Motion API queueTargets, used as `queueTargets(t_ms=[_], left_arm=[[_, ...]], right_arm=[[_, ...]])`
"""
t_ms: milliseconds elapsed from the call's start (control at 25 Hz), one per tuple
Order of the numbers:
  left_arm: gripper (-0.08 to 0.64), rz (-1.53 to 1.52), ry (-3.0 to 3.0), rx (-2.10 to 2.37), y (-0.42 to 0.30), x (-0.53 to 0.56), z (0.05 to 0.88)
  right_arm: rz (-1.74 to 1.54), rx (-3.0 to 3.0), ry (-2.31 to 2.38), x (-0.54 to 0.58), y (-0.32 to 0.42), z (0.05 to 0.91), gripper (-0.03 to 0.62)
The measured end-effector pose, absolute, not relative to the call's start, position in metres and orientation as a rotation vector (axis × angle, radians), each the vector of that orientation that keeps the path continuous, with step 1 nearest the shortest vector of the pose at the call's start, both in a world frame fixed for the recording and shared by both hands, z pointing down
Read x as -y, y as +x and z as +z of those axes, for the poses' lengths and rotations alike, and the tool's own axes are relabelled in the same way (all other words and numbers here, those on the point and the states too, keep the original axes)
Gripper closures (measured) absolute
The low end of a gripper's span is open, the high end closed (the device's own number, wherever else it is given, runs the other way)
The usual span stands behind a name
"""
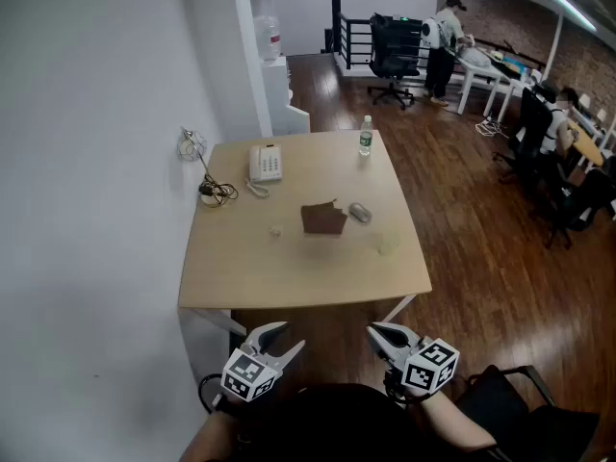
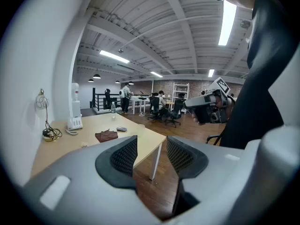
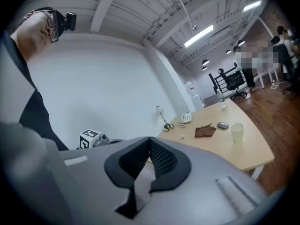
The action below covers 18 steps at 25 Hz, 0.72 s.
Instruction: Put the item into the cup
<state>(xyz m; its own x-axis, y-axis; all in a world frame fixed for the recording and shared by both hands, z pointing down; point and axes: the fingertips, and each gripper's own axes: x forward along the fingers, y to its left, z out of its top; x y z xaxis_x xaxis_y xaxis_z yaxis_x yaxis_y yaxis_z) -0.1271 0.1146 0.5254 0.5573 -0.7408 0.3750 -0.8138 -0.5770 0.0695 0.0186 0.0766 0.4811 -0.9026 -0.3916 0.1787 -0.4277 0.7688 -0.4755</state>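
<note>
Left gripper (image 1: pixel 283 339) gaping empty, right gripper (image 1: pixel 378 339) pinched shut, both short of the table (image 1: pixel 250 279): I'd step closer first, then reach for the small pale item (image 1: pixel 275 230), lying well left of the cup (image 1: pixel 387 244).

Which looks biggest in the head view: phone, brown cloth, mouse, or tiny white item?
1. Brown cloth and phone: about alike, can't rank.
2. Mouse.
3. Tiny white item.
</note>
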Motion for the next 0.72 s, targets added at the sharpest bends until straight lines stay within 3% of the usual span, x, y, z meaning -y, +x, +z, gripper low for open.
queueTargets(t_ms=[720], left_arm=[[0.368,0.488,2.414,1.5,-0.11,-0.056,0.546]], right_arm=[[0.666,2.914,0.53,-0.028,0.065,0.48,0.584]])
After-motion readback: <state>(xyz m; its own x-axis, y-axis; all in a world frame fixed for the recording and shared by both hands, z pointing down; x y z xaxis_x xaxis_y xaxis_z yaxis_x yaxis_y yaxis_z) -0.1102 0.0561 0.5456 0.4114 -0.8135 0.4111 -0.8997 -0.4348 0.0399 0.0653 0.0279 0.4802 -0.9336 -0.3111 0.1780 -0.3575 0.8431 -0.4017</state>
